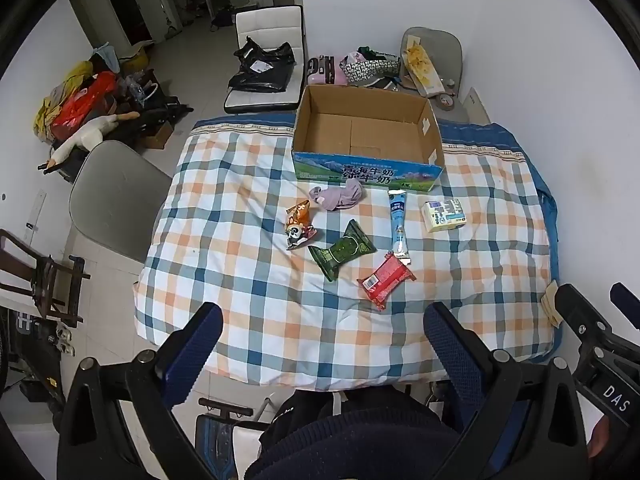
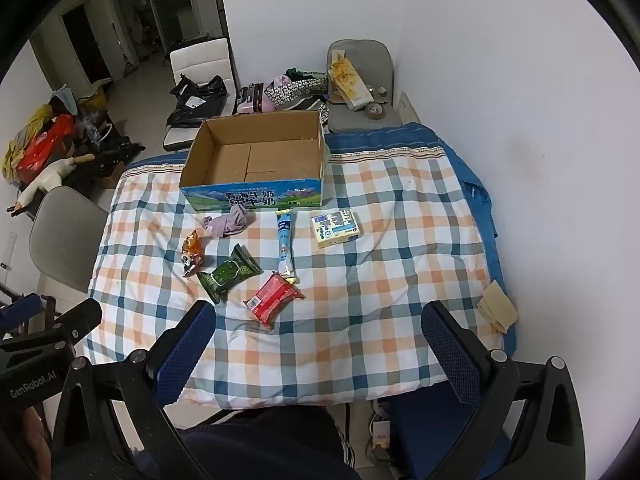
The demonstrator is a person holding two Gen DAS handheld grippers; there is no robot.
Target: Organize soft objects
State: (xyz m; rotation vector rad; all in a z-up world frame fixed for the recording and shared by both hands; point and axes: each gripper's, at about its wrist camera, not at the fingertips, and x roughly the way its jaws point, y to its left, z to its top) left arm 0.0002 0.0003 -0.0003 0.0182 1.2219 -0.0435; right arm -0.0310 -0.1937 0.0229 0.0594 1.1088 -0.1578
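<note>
An empty cardboard box [image 1: 366, 128] [image 2: 256, 160] stands at the far side of the checked cloth. In front of it lie a purple sock bundle [image 1: 340, 196] [image 2: 230, 220], an orange snack pack [image 1: 299, 224] [image 2: 193, 252], a green pack [image 1: 342, 250] [image 2: 229, 273], a red pack [image 1: 386, 280] [image 2: 272, 298], a long blue-white sachet [image 1: 399, 224] [image 2: 285, 246] and a yellow tissue pack [image 1: 444, 214] [image 2: 335, 228]. My left gripper [image 1: 322, 332] is open and empty above the near edge. My right gripper [image 2: 318, 330] is open and empty too, near the red pack.
The checked cloth covers the table [image 1: 248, 280] [image 2: 384, 280]. A folded beige cloth [image 2: 498, 306] lies at its right edge. Grey chairs [image 1: 116, 196] [image 2: 360, 80] stand at the left and behind. A white chair with black bags [image 1: 266, 68] and floor clutter [image 1: 88, 108] lie beyond.
</note>
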